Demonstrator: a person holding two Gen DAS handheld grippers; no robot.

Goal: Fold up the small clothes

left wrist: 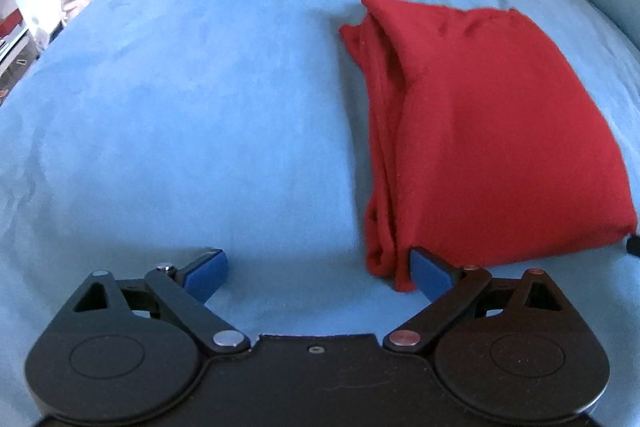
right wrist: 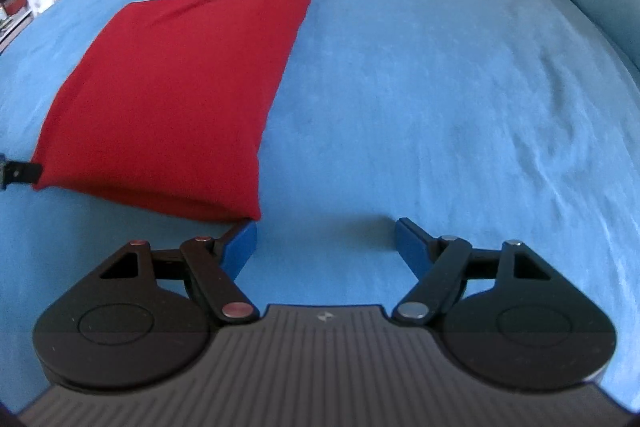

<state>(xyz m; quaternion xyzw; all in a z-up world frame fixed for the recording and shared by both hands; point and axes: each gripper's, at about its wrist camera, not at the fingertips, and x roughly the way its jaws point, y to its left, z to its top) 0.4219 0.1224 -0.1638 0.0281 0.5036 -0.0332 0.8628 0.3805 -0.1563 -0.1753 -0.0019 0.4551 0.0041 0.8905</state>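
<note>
We see the red garment (left wrist: 492, 131) lying folded into a rough rectangle on the blue bedspread (left wrist: 180, 127), right of centre in the left wrist view and upper left in the right wrist view, so we judge both grippers sit at its near corners for another fold. Left gripper (left wrist: 320, 271) has jaws wide apart, holding nothing, its right pad (left wrist: 430, 273) against the near-left corner. Right gripper (right wrist: 324, 243) also wide apart and empty, left pad (right wrist: 240, 247) just beside the near-right corner.
</note>
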